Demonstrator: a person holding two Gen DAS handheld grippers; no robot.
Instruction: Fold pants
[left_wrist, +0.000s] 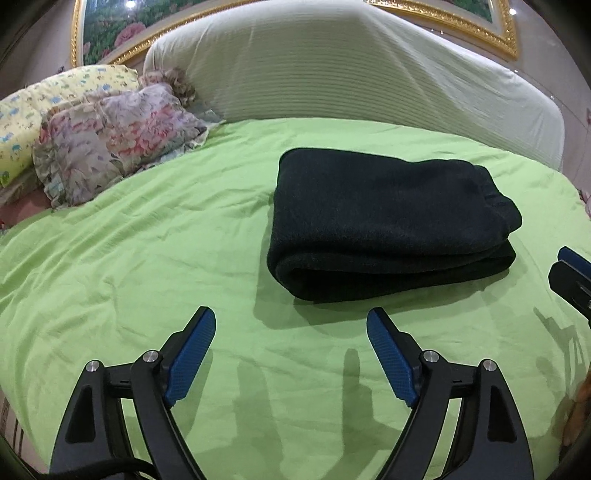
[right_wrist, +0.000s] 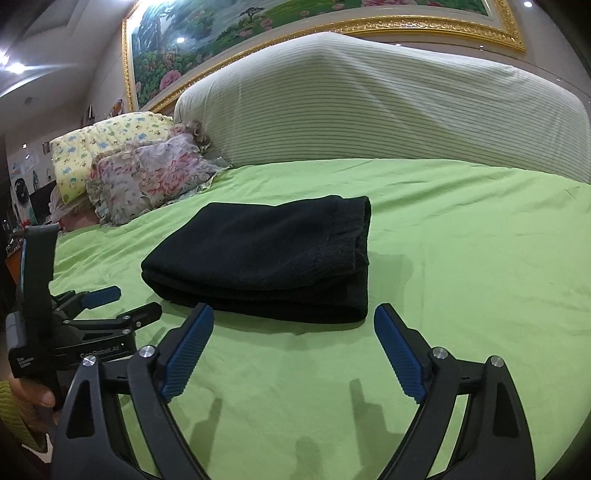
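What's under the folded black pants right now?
The pants lie directly on the green sheet, which shows all around them. Their inner layers and the sheet beneath are covered, so anything tucked there cannot be seen.

Left tool (left_wrist: 290, 325) and right tool (right_wrist: 293, 321) side by side, both jaws spread wide, empty

Bare green bed (left_wrist: 129, 258) is lying open all around; folded pants (left_wrist: 388, 225) are blocking twelve o'clock, pillows (left_wrist: 103, 147) crowding ten.
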